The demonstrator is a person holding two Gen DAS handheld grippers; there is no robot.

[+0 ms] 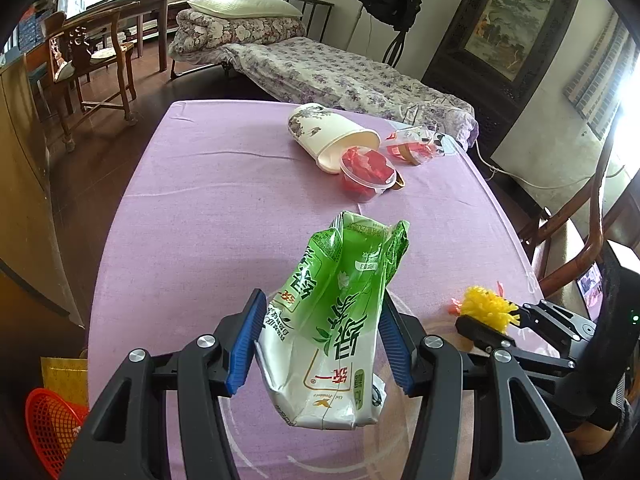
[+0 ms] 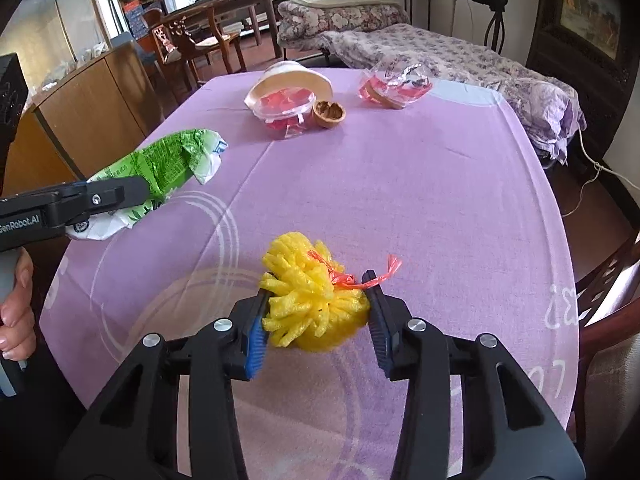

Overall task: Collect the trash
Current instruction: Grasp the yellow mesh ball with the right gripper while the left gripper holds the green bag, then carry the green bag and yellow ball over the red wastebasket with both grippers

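Observation:
A crumpled green and white drink carton [image 1: 336, 320] hangs above the purple table [image 1: 208, 208], with my left gripper [image 1: 320, 340] shut on its lower half. In the right wrist view the carton [image 2: 172, 160] sticks out past the left gripper [image 2: 100, 200], which a hand holds at the left edge. A yellow foam fruit net [image 2: 312, 296] with a red plastic strip [image 2: 384, 270] lies on the cloth. My right gripper [image 2: 316, 312] is shut on the net, both blue pads touching its sides. The net [image 1: 486, 304] and right gripper [image 1: 492, 328] also show at lower right in the left wrist view.
Farther along the table lie a tipped paper cup [image 2: 292, 76], a clear tub of red wrappers [image 2: 286, 112], a nut shell [image 2: 329, 114] and a clear bag with red scraps [image 2: 394, 82]. A red basket [image 1: 52, 428] sits on the floor at left. A wooden chair [image 2: 608, 300] stands at right.

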